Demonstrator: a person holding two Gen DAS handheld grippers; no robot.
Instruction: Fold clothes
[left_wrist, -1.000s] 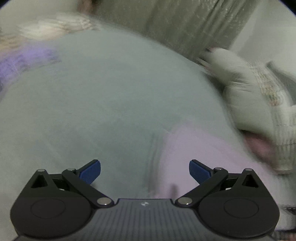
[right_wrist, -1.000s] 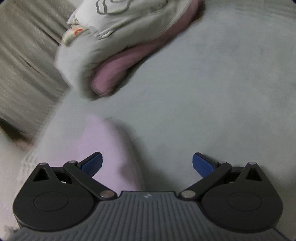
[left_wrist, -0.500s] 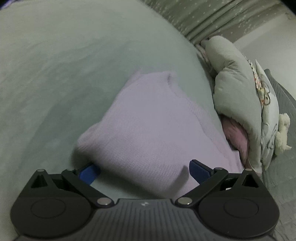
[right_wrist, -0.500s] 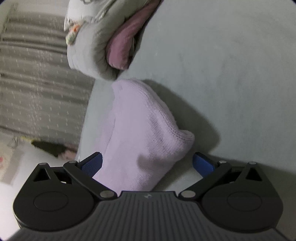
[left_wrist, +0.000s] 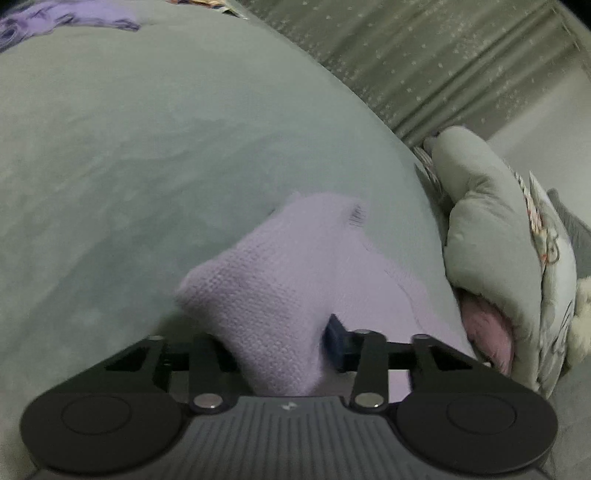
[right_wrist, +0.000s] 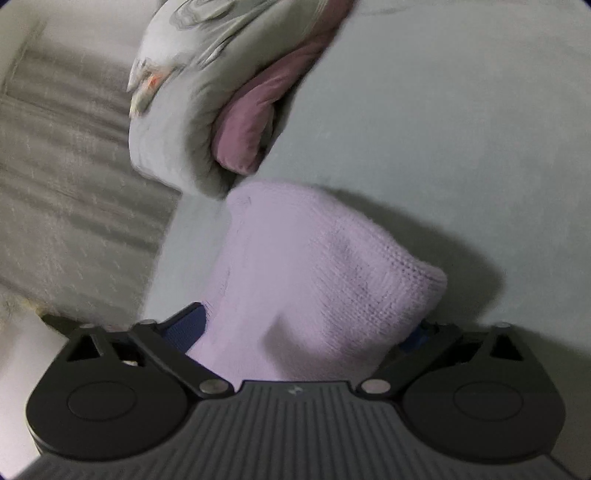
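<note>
A folded lilac knitted garment (left_wrist: 295, 273) lies on the pale green bed sheet (left_wrist: 147, 147). In the left wrist view, my left gripper (left_wrist: 280, 350) has its jaws drawn in around one corner of the garment; only the right blue pad (left_wrist: 338, 341) shows, the other is hidden under the knit. In the right wrist view, the same garment (right_wrist: 314, 280) fills the space between the jaws of my right gripper (right_wrist: 306, 336). Its blue pads (right_wrist: 186, 328) stand wide apart on either side of the folded edge.
A rolled grey-green quilt with a pink lining (left_wrist: 495, 258) lies at the bed's edge just beyond the garment; it also shows in the right wrist view (right_wrist: 207, 122). Grey curtains (left_wrist: 424, 62) hang behind. A purple patterned cloth (left_wrist: 55, 18) lies at the far end of the bed.
Both grippers moved in onto the lilac garment. The left jaws went from wide open to closed on its corner. The right jaws stayed wide, now with the folded edge between them.
</note>
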